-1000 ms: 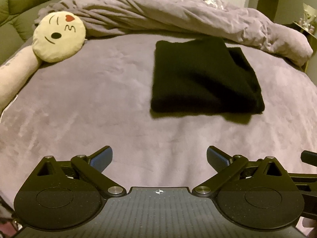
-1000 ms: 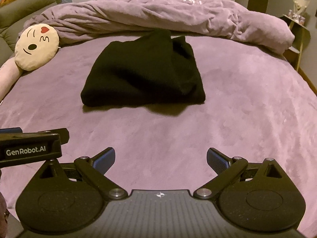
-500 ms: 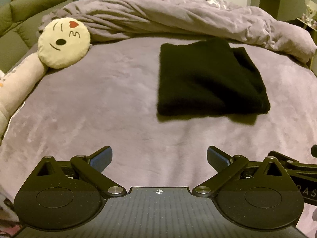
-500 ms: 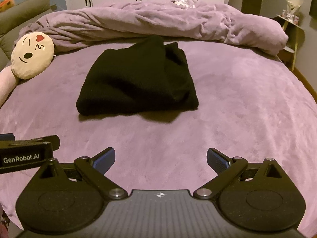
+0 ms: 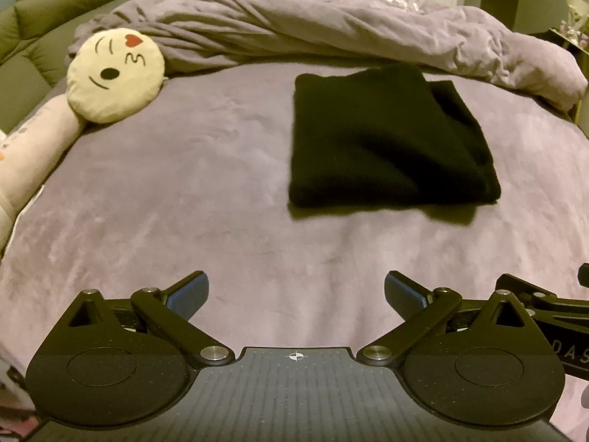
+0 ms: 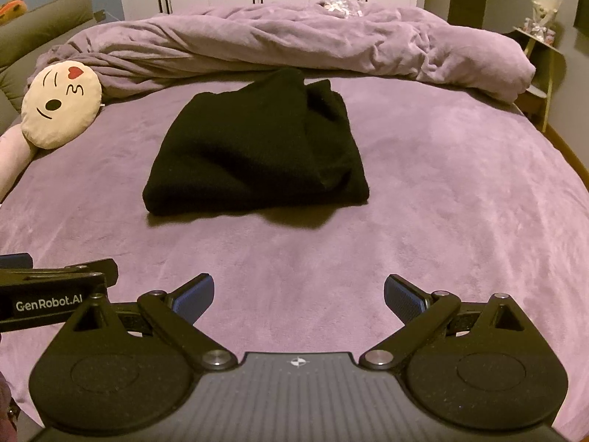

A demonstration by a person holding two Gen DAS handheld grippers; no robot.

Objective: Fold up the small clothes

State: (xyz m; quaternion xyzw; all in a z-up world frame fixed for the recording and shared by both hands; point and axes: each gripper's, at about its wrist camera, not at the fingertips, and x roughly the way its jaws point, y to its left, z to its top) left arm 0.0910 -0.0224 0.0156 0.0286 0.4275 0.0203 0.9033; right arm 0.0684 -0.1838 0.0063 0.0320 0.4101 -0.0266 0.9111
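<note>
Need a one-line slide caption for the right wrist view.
Right gripper open and empty above the purple bed, facing a folded black garment; emoji pillow at far left.

We are seeing a black garment point(image 5: 390, 140) lying folded into a thick, roughly square bundle, flat on the purple bed point(image 5: 206, 199), its far layers bunching slightly unevenly.

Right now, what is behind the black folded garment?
Behind the black folded garment lies a bunched purple duvet across the bed. The strip of bed right behind the garment is hidden.
</note>
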